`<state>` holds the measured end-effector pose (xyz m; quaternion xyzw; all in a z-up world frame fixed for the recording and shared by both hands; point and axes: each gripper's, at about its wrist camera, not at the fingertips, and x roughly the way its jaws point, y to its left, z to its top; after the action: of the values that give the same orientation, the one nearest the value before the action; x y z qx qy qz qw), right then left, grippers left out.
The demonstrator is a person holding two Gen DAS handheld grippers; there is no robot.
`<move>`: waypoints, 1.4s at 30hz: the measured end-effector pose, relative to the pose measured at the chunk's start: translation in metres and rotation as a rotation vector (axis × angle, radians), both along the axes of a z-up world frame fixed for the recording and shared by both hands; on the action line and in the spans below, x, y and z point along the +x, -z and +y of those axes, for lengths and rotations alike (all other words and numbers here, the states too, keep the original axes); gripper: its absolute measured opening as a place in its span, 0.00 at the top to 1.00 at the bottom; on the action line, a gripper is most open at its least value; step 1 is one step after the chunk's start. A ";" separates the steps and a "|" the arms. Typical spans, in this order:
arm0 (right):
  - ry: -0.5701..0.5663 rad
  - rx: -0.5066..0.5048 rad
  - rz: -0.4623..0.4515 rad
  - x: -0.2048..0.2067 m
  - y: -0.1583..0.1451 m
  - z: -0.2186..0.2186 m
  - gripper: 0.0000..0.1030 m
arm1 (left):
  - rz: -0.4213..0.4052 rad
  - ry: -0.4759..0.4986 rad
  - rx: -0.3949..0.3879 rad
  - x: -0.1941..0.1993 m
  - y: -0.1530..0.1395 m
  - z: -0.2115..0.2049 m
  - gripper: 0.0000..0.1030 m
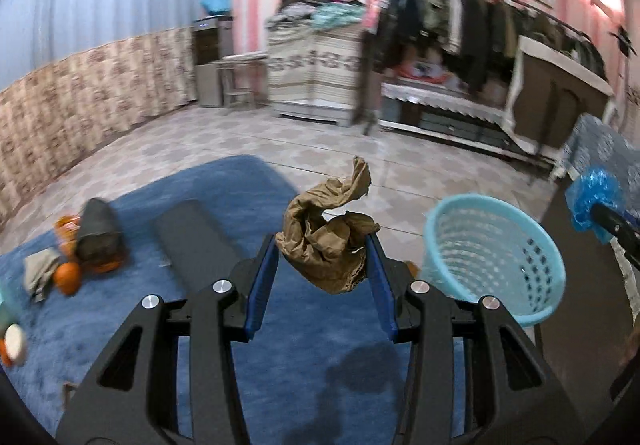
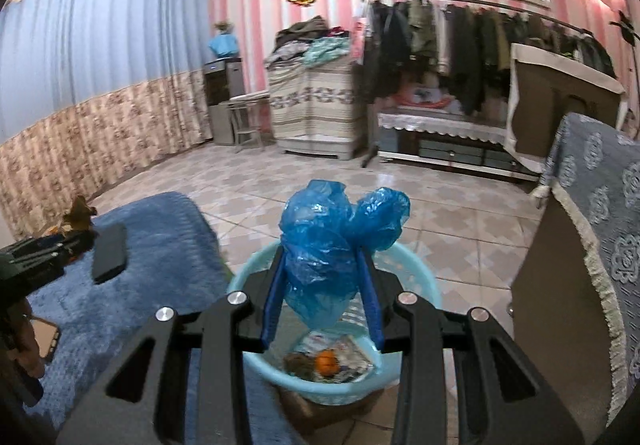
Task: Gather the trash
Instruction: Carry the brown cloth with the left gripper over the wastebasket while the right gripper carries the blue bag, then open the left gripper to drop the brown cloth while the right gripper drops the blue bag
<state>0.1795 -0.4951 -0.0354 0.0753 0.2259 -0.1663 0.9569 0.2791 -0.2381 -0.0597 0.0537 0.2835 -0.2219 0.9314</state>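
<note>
My left gripper (image 1: 324,245) is shut on a crumpled brown paper bag (image 1: 326,241) and holds it above the blue rug (image 1: 224,181), left of the light blue basket (image 1: 496,257). My right gripper (image 2: 324,257) is shut on a crumpled blue plastic bag (image 2: 332,241) and holds it right over the basket (image 2: 420,285). The basket holds paper scraps and an orange peel (image 2: 326,361). The blue bag also shows at the right of the left wrist view (image 1: 592,197). The left gripper with the brown paper also shows at the left of the right wrist view (image 2: 76,221).
On the rug lie a dark flat remote-like object (image 1: 188,241), a dark wrapper (image 1: 98,233), an orange piece (image 1: 68,277) and a crumpled cloth scrap (image 1: 40,273). A phone (image 2: 50,341) lies at the rug's left. A covered cabinet (image 2: 600,229) stands right of the basket.
</note>
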 end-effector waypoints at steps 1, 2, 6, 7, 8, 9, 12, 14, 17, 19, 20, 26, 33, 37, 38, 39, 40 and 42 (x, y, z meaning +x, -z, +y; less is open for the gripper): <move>0.019 0.004 0.000 -0.002 0.002 -0.010 0.66 | 0.003 0.018 0.004 0.001 0.002 -0.010 0.58; 0.030 0.004 0.001 -0.004 0.004 -0.014 0.66 | 0.004 0.037 0.007 0.002 0.004 -0.022 0.58; 0.088 -0.001 0.014 -0.013 0.015 -0.033 0.66 | 0.013 0.130 0.004 0.005 0.014 -0.070 0.58; 0.106 -0.004 0.019 -0.014 0.019 -0.038 0.66 | 0.023 0.156 0.001 0.009 0.018 -0.084 0.58; 0.118 -0.005 0.022 -0.014 0.022 -0.042 0.66 | 0.030 0.175 0.010 0.011 0.022 -0.096 0.58; 0.129 0.000 0.025 -0.015 0.025 -0.047 0.66 | 0.032 0.191 0.024 0.012 0.025 -0.107 0.58; 0.147 0.026 0.031 -0.017 0.035 -0.060 0.66 | 0.016 0.244 0.063 0.011 0.037 -0.138 0.58; 0.154 0.042 0.038 -0.015 0.041 -0.067 0.66 | 0.022 0.279 0.074 0.011 0.044 -0.154 0.58; 0.163 0.053 0.041 -0.015 0.047 -0.071 0.66 | 0.040 0.321 0.075 0.017 0.051 -0.175 0.57; 0.169 0.066 0.041 -0.015 0.051 -0.073 0.66 | 0.037 0.335 0.082 0.020 0.053 -0.185 0.52; 0.172 0.073 0.040 -0.014 0.052 -0.075 0.66 | 0.036 0.335 0.088 0.024 0.052 -0.187 0.41; 0.182 0.080 0.042 -0.010 0.058 -0.077 0.66 | -0.001 0.295 0.083 0.035 0.042 -0.183 0.20; 0.166 0.081 0.040 0.011 0.062 -0.065 0.66 | -0.026 0.182 0.041 0.049 0.024 -0.147 0.11; 0.138 0.078 0.056 0.037 0.068 -0.054 0.66 | -0.034 0.118 0.038 0.050 0.015 -0.120 0.10; 0.132 0.076 0.061 0.043 0.069 -0.052 0.66 | -0.039 0.106 0.038 0.051 0.013 -0.114 0.09; 0.126 0.075 0.068 0.048 0.071 -0.049 0.66 | -0.043 0.090 0.036 0.051 0.011 -0.107 0.08; 0.120 0.073 0.075 0.054 0.073 -0.049 0.66 | -0.045 0.078 0.033 0.051 0.009 -0.100 0.08; 0.107 0.061 0.097 0.068 0.076 -0.044 0.65 | -0.049 0.056 0.030 0.050 0.006 -0.088 0.07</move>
<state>0.2475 -0.5388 -0.1116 0.1082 0.2724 -0.2137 0.9319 0.3291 -0.3258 -0.0653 0.0812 0.2623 -0.2421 0.9306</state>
